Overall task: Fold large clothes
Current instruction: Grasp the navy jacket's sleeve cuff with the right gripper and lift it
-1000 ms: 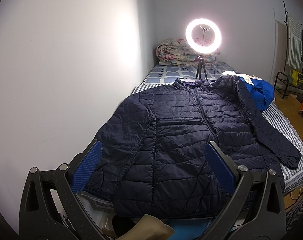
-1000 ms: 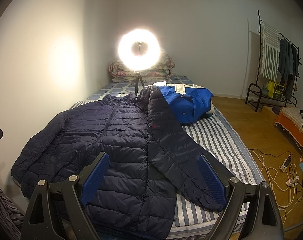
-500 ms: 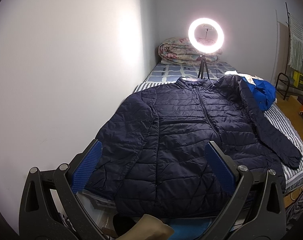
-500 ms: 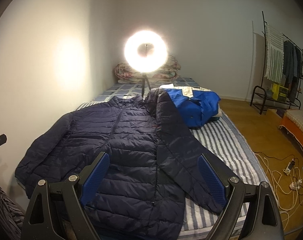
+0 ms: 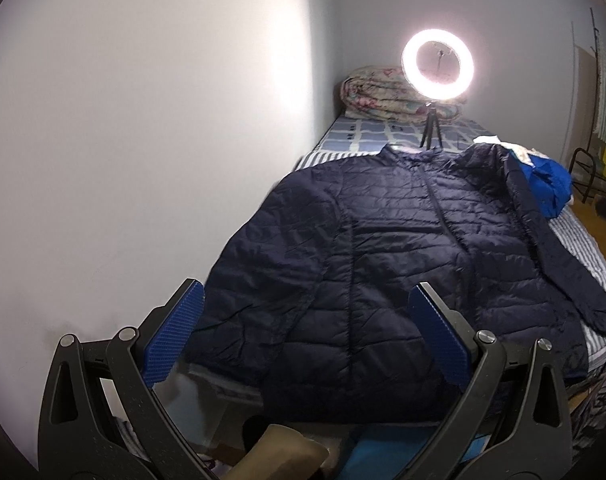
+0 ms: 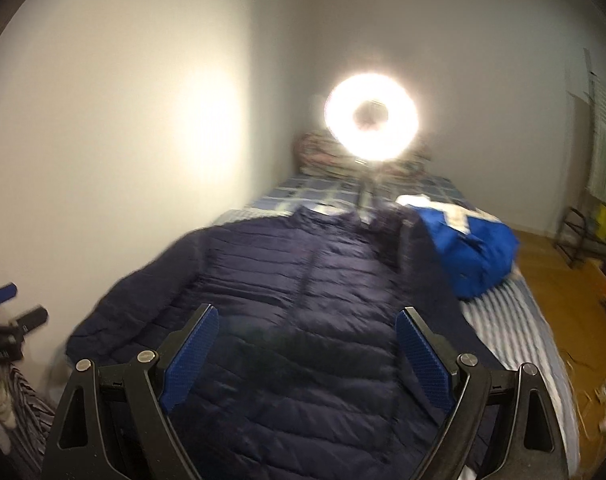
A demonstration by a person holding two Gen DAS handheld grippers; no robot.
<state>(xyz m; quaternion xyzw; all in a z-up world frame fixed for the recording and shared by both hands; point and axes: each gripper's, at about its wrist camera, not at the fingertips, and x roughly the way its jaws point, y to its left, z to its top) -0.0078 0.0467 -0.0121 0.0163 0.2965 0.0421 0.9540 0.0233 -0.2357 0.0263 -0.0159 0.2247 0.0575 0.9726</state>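
Your jacket [image 5: 403, 264] lies flat across the bed [image 5: 583, 248], filling mid-frame. Both your left gripper [image 5: 303, 332] and right gripper [image 6: 307, 356] have jaws released, grasping nothing.

The striped bed [image 5: 583, 248] carries a spread navy jacket [image 5: 403, 264], blue garment [image 5: 551, 188], quilt [image 5: 383, 96] and ring light [image 5: 437, 65].

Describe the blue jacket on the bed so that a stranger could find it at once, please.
Start at the ring light standing on the bed. In front of it a dark navy quilted jacket lies spread flat. The blue jacket is bunched up beside the navy one's shoulder, on the floor side; only it is bright blue with white trim.
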